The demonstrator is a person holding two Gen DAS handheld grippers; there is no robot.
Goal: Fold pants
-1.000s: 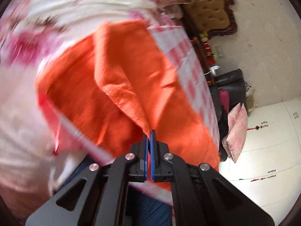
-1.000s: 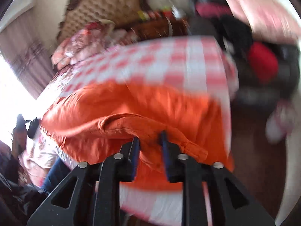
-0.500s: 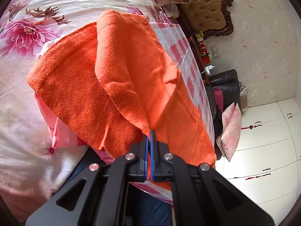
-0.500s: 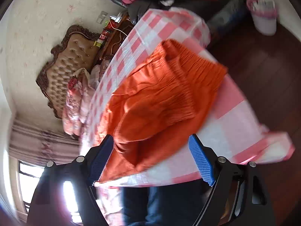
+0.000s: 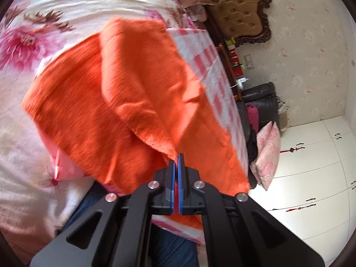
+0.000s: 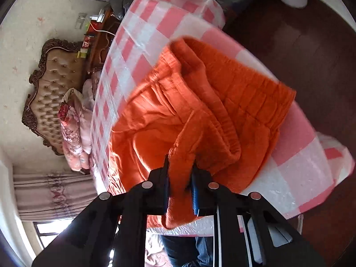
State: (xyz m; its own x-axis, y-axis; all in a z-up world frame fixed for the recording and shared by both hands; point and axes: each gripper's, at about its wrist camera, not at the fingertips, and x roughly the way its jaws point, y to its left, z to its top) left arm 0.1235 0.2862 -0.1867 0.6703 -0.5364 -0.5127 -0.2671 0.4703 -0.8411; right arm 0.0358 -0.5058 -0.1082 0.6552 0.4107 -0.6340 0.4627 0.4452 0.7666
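Left gripper [image 5: 177, 159]: blue pads pressed together on a thin edge of the orange pants [image 5: 124, 102], lifting it.
Right gripper [image 6: 179, 166]: pads narrowed onto a thick bunch beside the elastic waistband [image 6: 224, 120].
Pants: draped over the pink checked table cover [image 6: 142, 22], part raised.
Doing it well: likely carry both pinches across together, level and taut, so the edges align before lowering.
Beyond: floral bedspread [image 5: 66, 17], tufted headboard [image 5: 240, 6].
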